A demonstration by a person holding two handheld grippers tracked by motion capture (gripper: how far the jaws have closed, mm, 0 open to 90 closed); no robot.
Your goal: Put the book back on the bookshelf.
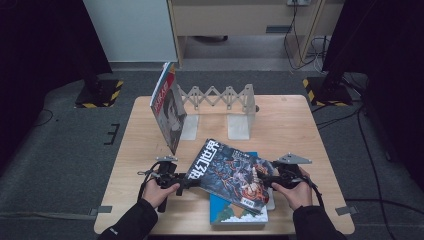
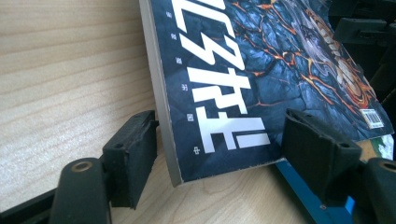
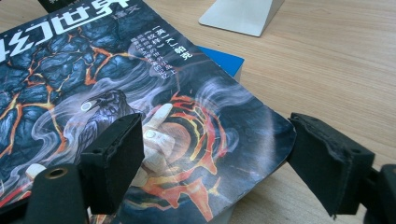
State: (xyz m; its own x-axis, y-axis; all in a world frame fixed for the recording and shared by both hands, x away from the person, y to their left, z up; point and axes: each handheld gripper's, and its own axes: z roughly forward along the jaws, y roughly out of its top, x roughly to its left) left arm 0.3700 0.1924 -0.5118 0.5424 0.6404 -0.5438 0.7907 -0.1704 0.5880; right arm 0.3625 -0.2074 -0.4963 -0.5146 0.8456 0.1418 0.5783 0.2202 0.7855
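Observation:
A dark magazine with lava-pattern art and white Chinese lettering lies tilted on a blue book near the table's front edge. My left gripper is at the magazine's near left corner. In the left gripper view the left gripper is open around that corner of the magazine: one pad by the spine, the other by the bottom edge. My right gripper is at the right corner. The right gripper is open in its own view, one pad over the magazine's cover, the other beside its curled edge.
Another magazine stands upright against the left end of a grey expanding book rack at the table's back. The rack's right foot plate lies beyond the blue book. Bare wood surrounds the rack.

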